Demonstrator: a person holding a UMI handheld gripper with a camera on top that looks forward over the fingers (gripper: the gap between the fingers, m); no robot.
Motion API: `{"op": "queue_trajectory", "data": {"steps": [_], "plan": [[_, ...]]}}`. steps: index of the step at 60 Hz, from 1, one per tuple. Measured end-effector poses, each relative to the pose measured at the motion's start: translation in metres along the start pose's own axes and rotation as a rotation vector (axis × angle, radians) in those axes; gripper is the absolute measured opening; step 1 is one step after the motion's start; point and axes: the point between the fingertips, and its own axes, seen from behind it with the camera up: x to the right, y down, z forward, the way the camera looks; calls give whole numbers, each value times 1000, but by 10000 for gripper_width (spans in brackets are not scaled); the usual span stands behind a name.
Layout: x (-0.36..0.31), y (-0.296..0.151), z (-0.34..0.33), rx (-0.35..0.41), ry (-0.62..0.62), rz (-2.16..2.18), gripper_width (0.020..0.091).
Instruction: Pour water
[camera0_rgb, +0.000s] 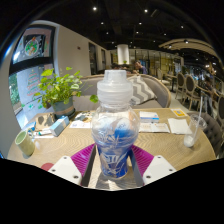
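Bottle (116, 125), clear plastic with a blue label and its white cap on, stands upright between my gripper (112, 160) fingers, dead ahead at twelve o'clock. Both purple pads (84, 157) press against its lower sides, so I judge the tool clenched on it, though I cannot see whether its base rests on the table (160, 146) or is already lifted.

My worries from here are these. The cap looks closed; if it stays on, tilting gives no water at all. The grip sits low on a tall, thin-walled body, so the bottle may pivot or slide between the pads once I tip it, and squeezing harder could crush it and spurt water. A white cup (25, 143) sits at about nine o'clock and a small white round thing (189, 141) at three; papers (154, 125) lie beyond at one o'clock. Any spill or overshoot on the swing left would wet those sheets. A potted plant (58, 92) at ten o'clock stands near the path.
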Motion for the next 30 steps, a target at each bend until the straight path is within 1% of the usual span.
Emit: {"op": "queue_trajectory", "data": {"steps": [2,3,4,6,9,15,16,17,20,21,30], "plan": [[2,-2,1,13,15,1,572],[3,-3,1,17,22,6,526],[3,-3,2,20,24,13,511],[3,-4,3,27,27,29,509],[4,-5,4,33,35,32,475],[6,-6,5,47,68,20,382],[7,-6,5,48,73,19,380],[7,-7,5,50,79,17,363],[7,-8,5,47,99,-3,356],[6,-8,5,45,106,-14,334],[5,-31,-11,62,232,-138,334]]}}
